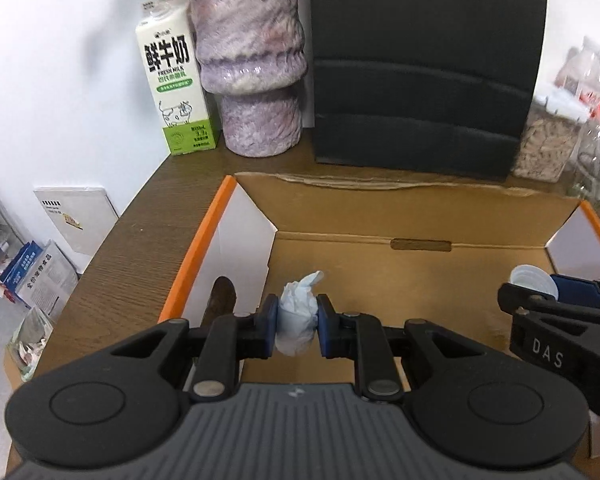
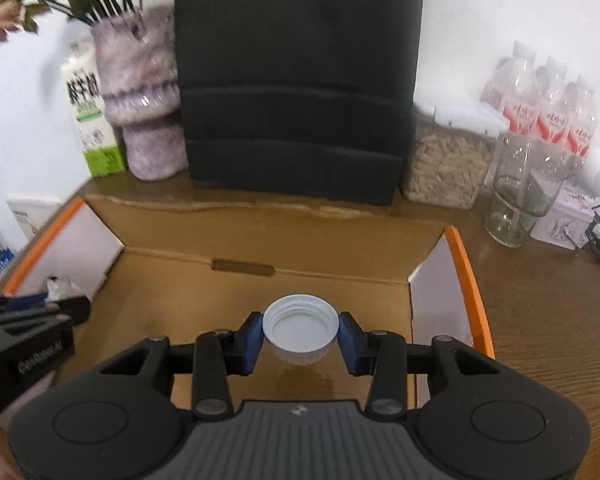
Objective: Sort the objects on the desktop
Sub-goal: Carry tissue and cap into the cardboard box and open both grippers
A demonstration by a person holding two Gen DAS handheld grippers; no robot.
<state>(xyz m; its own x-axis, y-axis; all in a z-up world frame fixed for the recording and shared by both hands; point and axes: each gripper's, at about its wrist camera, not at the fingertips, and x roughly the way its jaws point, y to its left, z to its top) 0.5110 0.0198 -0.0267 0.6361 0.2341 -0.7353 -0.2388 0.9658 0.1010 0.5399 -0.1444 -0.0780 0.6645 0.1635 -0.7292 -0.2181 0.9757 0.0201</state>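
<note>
My left gripper (image 1: 297, 326) is shut on a crumpled white tissue (image 1: 299, 314) and holds it over the left part of an open cardboard box (image 1: 380, 204) with orange-edged flaps. My right gripper (image 2: 300, 336) is shut on a white plastic bottle cap (image 2: 300, 327), open side up, over the middle of the same box (image 2: 284, 220). The right gripper with the cap (image 1: 534, 278) also shows at the right edge of the left wrist view. The left gripper with the tissue (image 2: 62, 284) shows at the left edge of the right wrist view.
Behind the box on the brown wooden table (image 2: 540, 300) stand a milk carton (image 1: 172, 80), a purple vase (image 1: 252, 64) with flowers, a black ribbed box (image 1: 420, 60), a jar of seeds (image 2: 444, 168), an empty glass jar (image 2: 520, 200) and several water bottles (image 2: 544, 100).
</note>
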